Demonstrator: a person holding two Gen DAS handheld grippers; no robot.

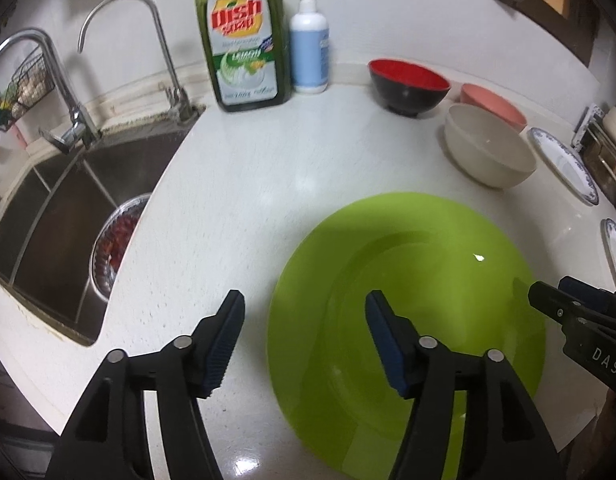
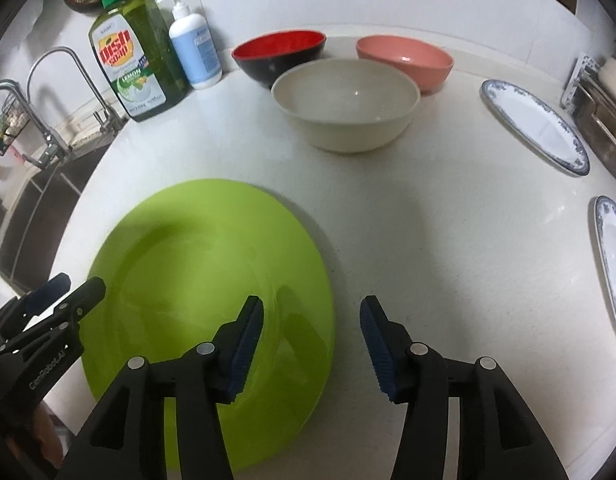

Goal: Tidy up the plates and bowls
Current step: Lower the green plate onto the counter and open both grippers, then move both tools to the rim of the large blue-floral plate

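A large lime-green plate (image 1: 427, 272) (image 2: 180, 256) lies flat on the white counter (image 1: 268, 184). My left gripper (image 1: 304, 296) (image 2: 78, 280) is open over the plate's left rim, one finger above the counter and one above the plate. My right gripper (image 2: 311, 302) (image 1: 547, 286) is open over the right rim in the same way, pads clear of it. Behind the plate stand a cream bowl (image 2: 345, 108) (image 1: 487, 152), a red-and-black bowl (image 2: 280, 54) (image 1: 407, 84) and a pink bowl (image 2: 405, 58) (image 1: 491, 106). Two blue-patterned white plates (image 2: 535, 124) (image 2: 613, 264) lie at the right.
A steel sink (image 1: 48, 220) with two faucets and a metal colander (image 1: 112, 240) opens at the left. A green dish soap bottle (image 1: 244, 40) and a white pump bottle (image 1: 309, 44) stand against the back wall. Metal pans (image 2: 603, 128) sit at the far right.
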